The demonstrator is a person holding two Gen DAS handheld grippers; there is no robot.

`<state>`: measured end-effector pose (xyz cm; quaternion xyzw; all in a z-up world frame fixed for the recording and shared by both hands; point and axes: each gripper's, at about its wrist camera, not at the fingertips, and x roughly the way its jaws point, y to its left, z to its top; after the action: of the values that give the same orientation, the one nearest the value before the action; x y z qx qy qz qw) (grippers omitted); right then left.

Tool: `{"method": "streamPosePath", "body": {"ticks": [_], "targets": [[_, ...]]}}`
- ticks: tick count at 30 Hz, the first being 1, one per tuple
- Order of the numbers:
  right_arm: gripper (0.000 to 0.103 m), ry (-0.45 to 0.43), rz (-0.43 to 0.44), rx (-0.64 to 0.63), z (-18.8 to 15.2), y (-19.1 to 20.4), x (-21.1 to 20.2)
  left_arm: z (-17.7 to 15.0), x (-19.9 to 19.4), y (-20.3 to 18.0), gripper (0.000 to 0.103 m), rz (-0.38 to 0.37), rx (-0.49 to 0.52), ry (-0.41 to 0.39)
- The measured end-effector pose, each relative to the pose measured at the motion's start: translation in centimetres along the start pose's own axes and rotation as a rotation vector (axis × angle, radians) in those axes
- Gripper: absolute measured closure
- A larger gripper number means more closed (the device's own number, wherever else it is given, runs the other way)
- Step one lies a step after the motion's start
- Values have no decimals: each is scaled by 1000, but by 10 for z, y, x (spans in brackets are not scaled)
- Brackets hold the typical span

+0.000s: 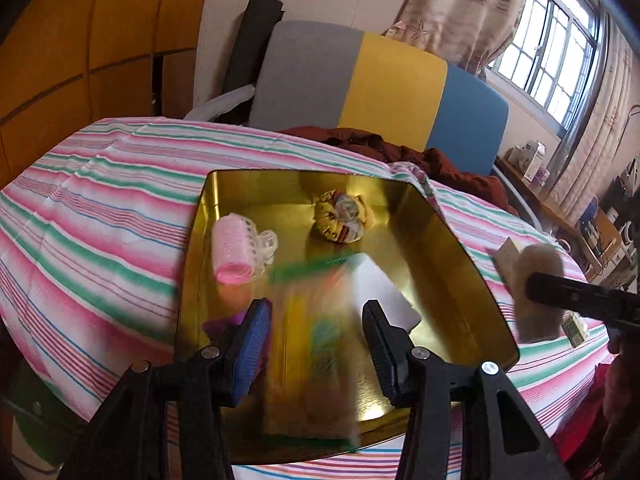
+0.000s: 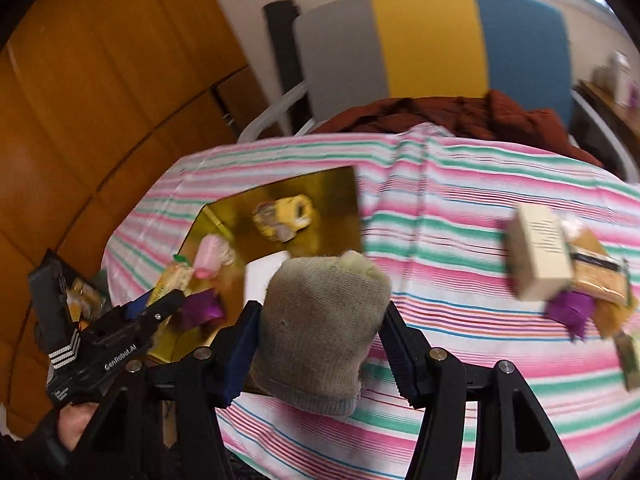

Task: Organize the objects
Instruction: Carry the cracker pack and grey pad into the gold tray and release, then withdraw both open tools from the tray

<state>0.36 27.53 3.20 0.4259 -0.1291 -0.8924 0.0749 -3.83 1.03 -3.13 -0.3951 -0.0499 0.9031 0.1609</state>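
A gold tin tray [image 1: 460,264] lies on the striped cloth. It holds a pink hair roller [image 1: 234,250], a patterned scrunchie [image 1: 340,218], a white card [image 1: 380,288] and a purple wrapper [image 1: 218,326]. My left gripper [image 1: 316,308] hangs over the tray. A blurred yellow-green snack packet [image 1: 308,352] sits loose between its jaws, with a gap at the right pad. My right gripper [image 2: 320,308] is shut on a grey-beige sock [image 2: 320,328], above the cloth just right of the tray [image 2: 320,200]. The left wrist view shows that sock [image 1: 536,280] at the right.
To the right on the cloth lie a cream box [image 2: 538,256], gold packets [image 2: 600,280] and a purple wrapper [image 2: 568,312]. A chair with a grey, yellow and blue back [image 1: 360,76] and a red-brown cloth [image 1: 440,160] stand behind the table. A wooden cabinet [image 2: 100,100] is on the left.
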Motion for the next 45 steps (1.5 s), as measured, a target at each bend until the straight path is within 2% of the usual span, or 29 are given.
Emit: {"method": "streamPosePath", "body": {"ticks": [4,7,14,24,31,36,45], "targets": [[42,41,20,-13,-1,15,27,0,-2,6,52,7,-25,2],[36,81,6,-14,-7,17,42,-1,-7,10,52,29,-21,-14],[33,95,-34,9,-15,7,43,1,-17,11,52,59,-25,-39],[17,19,-101,-66,-22,28,27,7,-25,-3,52,100,5,-48],[3,-68,-184,-132,-26,46,17,2,-27,-14,52,91,11,-30],[1,-119,-257,-183,-28,55,12,-1,-25,-21,52,90,20,-18],[0,-147,-295,-173,-31,51,8,-5,-22,-27,52,104,31,-5]]}}
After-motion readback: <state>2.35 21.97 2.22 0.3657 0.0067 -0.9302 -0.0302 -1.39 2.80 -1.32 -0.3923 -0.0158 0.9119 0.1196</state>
